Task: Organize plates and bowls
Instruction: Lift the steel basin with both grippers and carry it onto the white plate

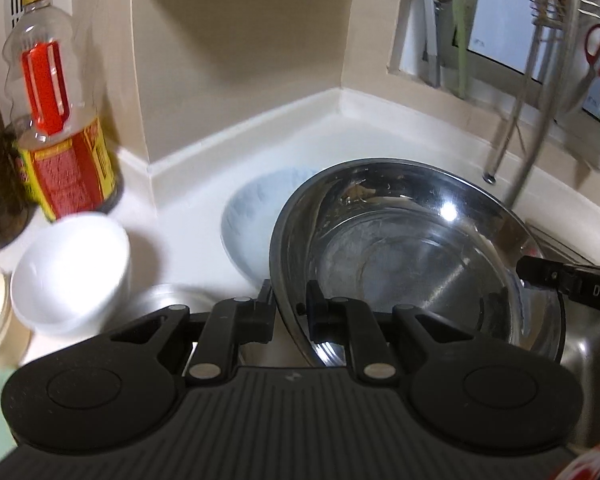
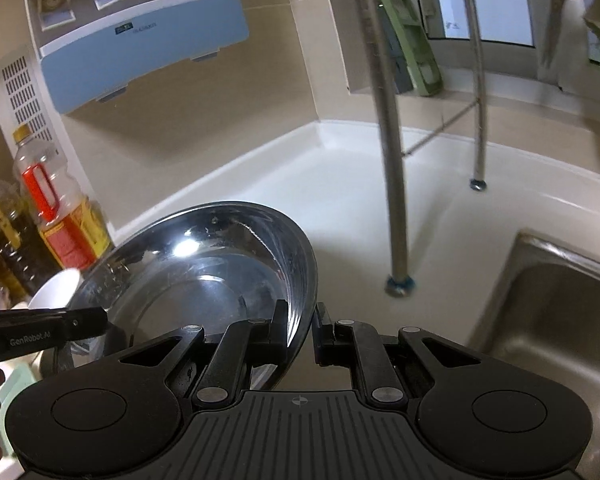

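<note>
Here, two black two-finger tools carry one large, shiny stainless-steel mixing bowl (image 1: 412, 256) above the white desk (image 1: 204, 168). The left tool (image 1: 290, 308) is clamped on the rim at six o'clock in its view; the right tool (image 2: 302, 332) pinches the opposite rim. Both grips are thin edge pinches, so the slick, tilted bowl may slip or swing. At nine o'clock a small white ceramic bowl (image 1: 72, 272) and a clear plastic oil bottle with a red handle (image 1: 56, 128) risk being struck.
</note>
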Demonstrator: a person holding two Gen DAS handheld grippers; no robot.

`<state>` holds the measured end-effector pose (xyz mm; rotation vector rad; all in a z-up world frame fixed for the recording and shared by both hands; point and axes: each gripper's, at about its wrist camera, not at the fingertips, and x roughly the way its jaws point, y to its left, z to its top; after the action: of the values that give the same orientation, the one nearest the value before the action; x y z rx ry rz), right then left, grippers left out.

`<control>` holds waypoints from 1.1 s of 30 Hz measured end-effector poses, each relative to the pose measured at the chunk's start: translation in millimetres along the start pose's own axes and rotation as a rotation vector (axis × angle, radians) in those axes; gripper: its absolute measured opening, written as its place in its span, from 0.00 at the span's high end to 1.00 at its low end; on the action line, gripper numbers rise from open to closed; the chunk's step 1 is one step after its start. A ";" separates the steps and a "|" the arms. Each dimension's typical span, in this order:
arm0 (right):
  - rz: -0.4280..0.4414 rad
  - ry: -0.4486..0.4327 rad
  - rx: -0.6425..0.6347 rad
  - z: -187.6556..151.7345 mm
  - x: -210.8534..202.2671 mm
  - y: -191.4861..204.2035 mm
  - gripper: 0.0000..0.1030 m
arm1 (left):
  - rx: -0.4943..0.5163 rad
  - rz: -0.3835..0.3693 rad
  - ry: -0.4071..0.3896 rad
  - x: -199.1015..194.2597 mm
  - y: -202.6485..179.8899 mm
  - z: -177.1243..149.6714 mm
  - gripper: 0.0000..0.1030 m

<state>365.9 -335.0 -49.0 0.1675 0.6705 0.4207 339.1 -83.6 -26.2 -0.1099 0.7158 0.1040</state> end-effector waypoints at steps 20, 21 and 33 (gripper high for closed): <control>-0.013 -0.030 0.019 48.2 101.3 22.7 0.88 | -0.012 0.003 0.034 84.4 48.6 55.5 0.86; -0.014 -0.027 0.017 48.1 105.9 22.9 0.88 | -0.014 0.006 0.039 88.4 49.7 56.1 0.86; -0.010 -0.003 0.045 31.9 129.4 19.4 0.88 | -0.001 0.022 0.103 111.3 56.7 46.9 0.86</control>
<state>470.9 -262.4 -92.2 0.2074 0.6781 0.3962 445.4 -14.8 -68.1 -0.1093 0.8195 0.1202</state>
